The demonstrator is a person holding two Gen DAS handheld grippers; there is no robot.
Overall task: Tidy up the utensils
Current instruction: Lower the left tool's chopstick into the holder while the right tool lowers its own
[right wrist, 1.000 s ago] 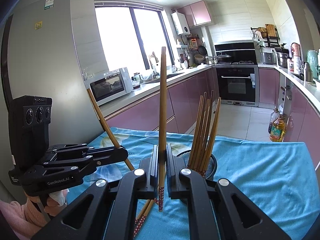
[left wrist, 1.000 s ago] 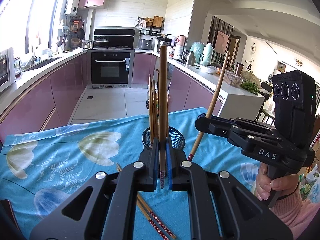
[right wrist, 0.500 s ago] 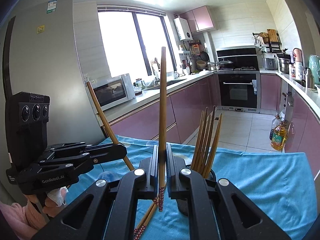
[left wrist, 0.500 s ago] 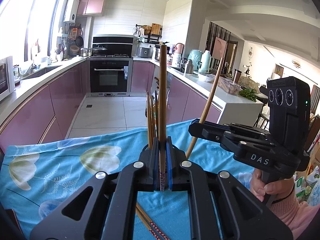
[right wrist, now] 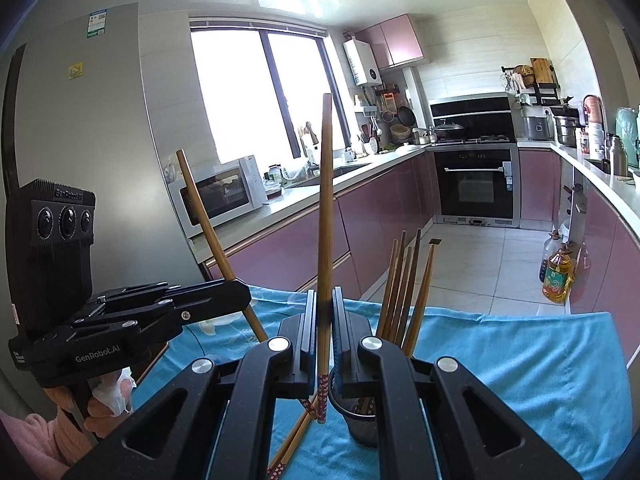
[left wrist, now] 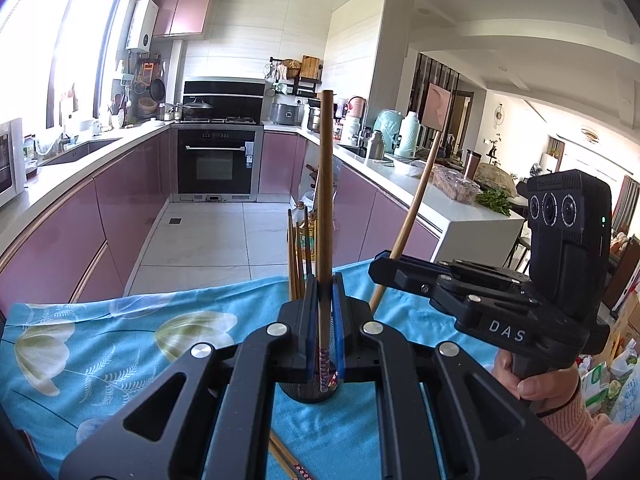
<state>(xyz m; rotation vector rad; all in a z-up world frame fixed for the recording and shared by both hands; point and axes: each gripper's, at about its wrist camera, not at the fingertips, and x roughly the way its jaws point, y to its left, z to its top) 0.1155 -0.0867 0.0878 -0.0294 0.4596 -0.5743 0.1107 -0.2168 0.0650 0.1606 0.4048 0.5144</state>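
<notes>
Left wrist view: my left gripper clamps one chopstick upright above the mesh holder; my right gripper grips another chopstick beside that holder, over the blue cloth.

A bright kitchen runs away from the camera, with mauve cabinet fronts under pale countertops on both sides. A built-in black oven sits at the far end, centre frame, below a dark hood. The floor is large pale tiles. Tall windows at the left pour in daylight; a white microwave stands beneath them. A grey refrigerator fills the left of the right wrist view.
</notes>
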